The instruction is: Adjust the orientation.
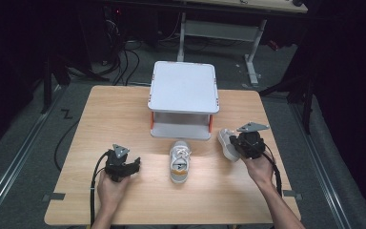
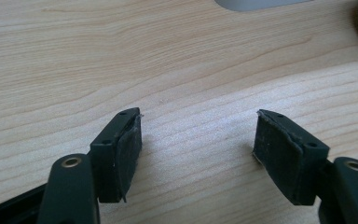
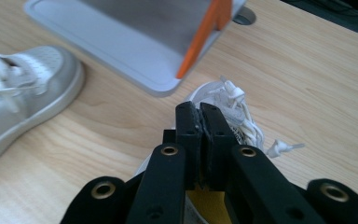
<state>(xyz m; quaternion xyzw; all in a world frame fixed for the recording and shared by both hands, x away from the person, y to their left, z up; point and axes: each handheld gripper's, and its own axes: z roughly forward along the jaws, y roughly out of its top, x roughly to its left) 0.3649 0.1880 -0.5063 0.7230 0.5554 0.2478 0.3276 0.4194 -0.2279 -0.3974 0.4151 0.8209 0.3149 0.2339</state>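
beside the rack (image 1: 183, 98), right tongs (image 1: 238, 147) pinching a shoe (image 1: 227, 143)

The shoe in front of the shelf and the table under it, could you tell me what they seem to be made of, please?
The shoe: probably synthetic leather, white-grey with a slight sheen, a perforated toe and woven laces. The table: light wood or wood-look laminate, matte, with visible grain lines.

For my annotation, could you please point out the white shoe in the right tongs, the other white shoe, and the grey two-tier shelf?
White shoe in right tongs (image 1: 227, 143), high view, sole.
Other white shoe (image 1: 179, 162), high view, laces.
Grey two-tier shelf (image 1: 184, 86), high view, top plate.
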